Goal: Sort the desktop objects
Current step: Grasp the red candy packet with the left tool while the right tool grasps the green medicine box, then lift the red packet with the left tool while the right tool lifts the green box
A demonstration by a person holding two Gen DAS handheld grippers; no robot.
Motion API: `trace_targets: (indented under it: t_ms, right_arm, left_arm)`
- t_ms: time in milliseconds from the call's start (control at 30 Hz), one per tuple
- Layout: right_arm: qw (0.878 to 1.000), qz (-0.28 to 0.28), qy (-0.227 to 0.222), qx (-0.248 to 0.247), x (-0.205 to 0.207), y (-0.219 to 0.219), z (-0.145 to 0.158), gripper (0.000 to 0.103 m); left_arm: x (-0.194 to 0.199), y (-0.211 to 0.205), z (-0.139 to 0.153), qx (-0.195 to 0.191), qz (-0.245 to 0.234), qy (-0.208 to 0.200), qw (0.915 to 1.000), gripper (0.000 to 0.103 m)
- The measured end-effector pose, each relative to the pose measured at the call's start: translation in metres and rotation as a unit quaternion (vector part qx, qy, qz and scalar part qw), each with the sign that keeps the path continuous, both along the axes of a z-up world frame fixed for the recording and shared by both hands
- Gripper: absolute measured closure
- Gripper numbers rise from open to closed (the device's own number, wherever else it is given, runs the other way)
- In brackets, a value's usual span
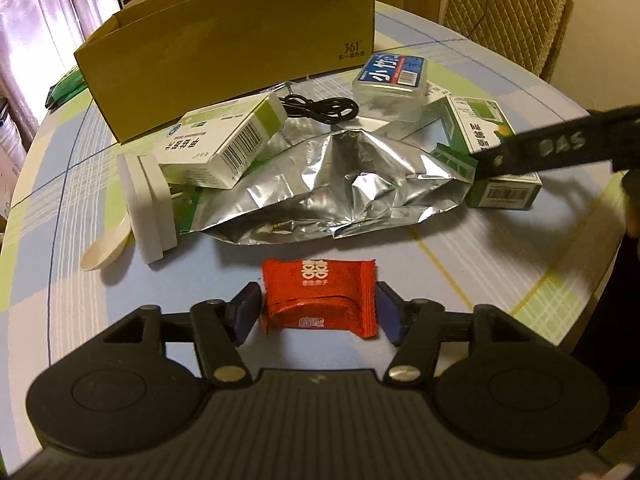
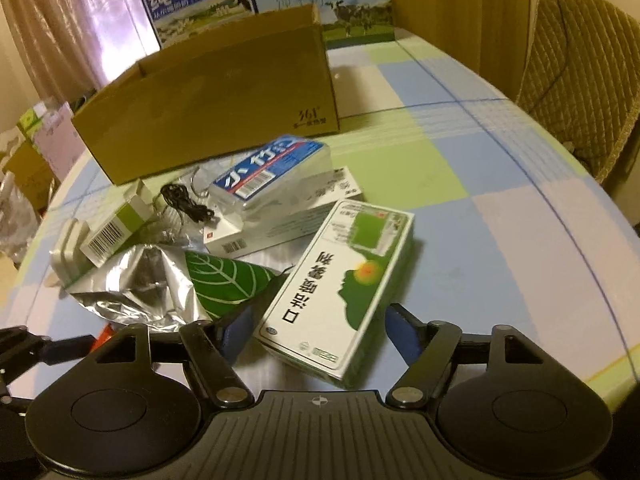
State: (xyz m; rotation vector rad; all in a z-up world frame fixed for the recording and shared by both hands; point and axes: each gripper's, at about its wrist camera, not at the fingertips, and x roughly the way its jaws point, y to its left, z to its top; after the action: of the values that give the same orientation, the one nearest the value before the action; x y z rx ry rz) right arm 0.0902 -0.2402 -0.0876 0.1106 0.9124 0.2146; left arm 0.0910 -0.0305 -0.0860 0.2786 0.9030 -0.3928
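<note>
Nearest the left wrist camera, the left gripper (image 1: 318, 312) has its blue-padded fingers on either side of a small red foil candy packet with white characters (image 1: 320, 296); the pads sit at the packet's edges, but whether they are pressing it I cannot tell. Likewise the right gripper (image 2: 316, 330) straddles the near end of a tall green-and-white carton printed with a face silhouette (image 2: 340, 292), its jaws spread with a gap visible at each side, so it is released.

Everything rests on a round table covered in a blue, green and lilac checked cloth (image 2: 460, 168). At the far side stands an open brown cardboard box (image 1: 232, 48), upright. In front of it lies a crumpled silver foil bag with a green leaf print (image 1: 340, 184), spread across the middle of the clutter. A white carton with a barcode and green end (image 1: 224, 140) leans on the bag's left edge, beside a white plastic stand (image 1: 146, 200). A clear plastic case with a blue label (image 1: 394, 76) sits atop other white boxes, near a coiled black cable (image 1: 320, 110). A cream plastic spoon (image 1: 104, 250) lies at the far left.
</note>
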Motion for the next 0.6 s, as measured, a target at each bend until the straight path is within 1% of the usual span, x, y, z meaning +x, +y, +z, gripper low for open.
trace_targets:
  t_ms: [133, 167, 200, 233, 267, 333, 400, 500, 567, 600]
  right_arm:
    - [1.000, 0.005, 0.012, -0.025, 0.002, 0.003, -0.008, 0.034]
    - [0.999, 0.000, 0.008, -0.034, 0.000, 0.000, -0.006, 0.042]
    - [0.999, -0.002, 0.005, -0.045, -0.002, -0.003, -0.006, 0.044]
    - [0.999, -0.008, 0.004, -0.052, -0.005, -0.008, -0.005, 0.047]
    - [0.998, -0.015, 0.004, -0.057, -0.007, -0.013, -0.004, 0.049]
    - [0.998, -0.020, 0.003, -0.059, -0.011, -0.021, -0.003, 0.049]
    - [0.998, -0.017, 0.002, -0.060, -0.014, -0.022, -0.003, 0.049]
    - [0.997, -0.007, -0.014, -0.071, -0.015, -0.017, -0.006, 0.049]
    - [0.997, -0.006, -0.016, -0.069, -0.014, -0.017, -0.008, 0.048]
    - [0.998, -0.006, -0.013, -0.068, -0.012, -0.018, -0.010, 0.047]
  left_arm:
    - [0.002, 0.002, -0.001, -0.008, 0.006, 0.000, 0.9999, 0.038]
    - [0.002, 0.002, -0.001, -0.008, 0.007, 0.001, 0.9999, 0.034]
    - [0.002, 0.002, -0.001, -0.008, 0.007, 0.001, 0.9999, 0.032]
    - [0.001, 0.002, -0.002, -0.008, 0.007, 0.001, 0.9999, 0.027]
    - [0.001, 0.003, -0.002, -0.009, 0.006, 0.002, 0.9999, 0.026]
    - [0.000, 0.003, -0.003, -0.014, 0.004, 0.005, 0.9999, 0.026]
    - [0.000, 0.002, -0.003, -0.016, 0.003, 0.005, 0.9998, 0.026]
    - [0.001, 0.001, -0.003, -0.016, 0.002, 0.002, 0.9999, 0.029]
    - [0.001, 0.002, -0.003, -0.022, -0.001, -0.001, 0.9998, 0.041]
    - [0.001, 0.002, -0.002, -0.026, 0.000, 0.000, 0.9997, 0.045]
